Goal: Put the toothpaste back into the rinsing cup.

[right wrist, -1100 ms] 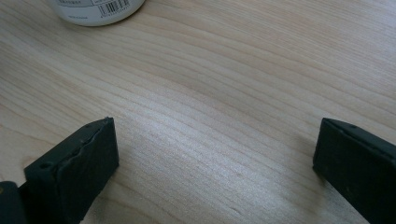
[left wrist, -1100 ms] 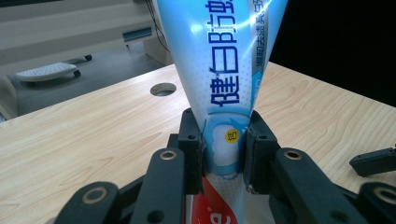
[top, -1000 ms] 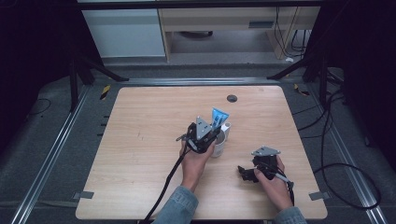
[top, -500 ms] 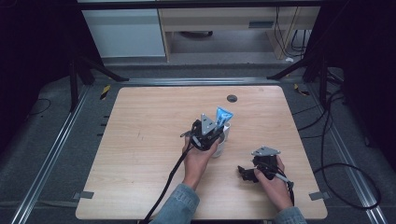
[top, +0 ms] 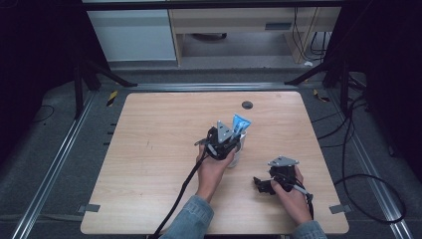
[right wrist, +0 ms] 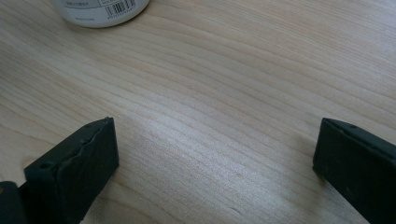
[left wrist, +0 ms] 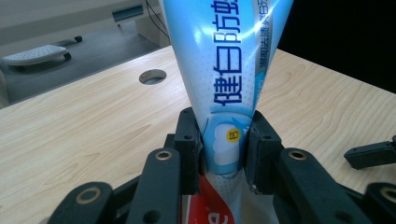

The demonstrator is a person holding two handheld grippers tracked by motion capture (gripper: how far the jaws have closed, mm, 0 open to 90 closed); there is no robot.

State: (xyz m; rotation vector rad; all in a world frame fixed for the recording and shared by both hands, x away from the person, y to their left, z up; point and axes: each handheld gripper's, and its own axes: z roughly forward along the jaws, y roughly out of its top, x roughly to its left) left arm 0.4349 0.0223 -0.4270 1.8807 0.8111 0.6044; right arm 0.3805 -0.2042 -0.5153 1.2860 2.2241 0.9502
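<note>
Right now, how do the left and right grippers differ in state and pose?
The left gripper has its jaws shut on the blue toothpaste tube; the right gripper has its jaws wide apart with nothing between them. In the high view, the left gripper is held up at the white cup, while the right gripper sits low near the table, off to the side. Both are black, two-jawed and hand-held.

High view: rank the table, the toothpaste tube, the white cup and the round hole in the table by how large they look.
1. table
2. white cup, partly hidden by the left gripper
3. toothpaste tube, close to the cup; unsure
4. round hole
</note>
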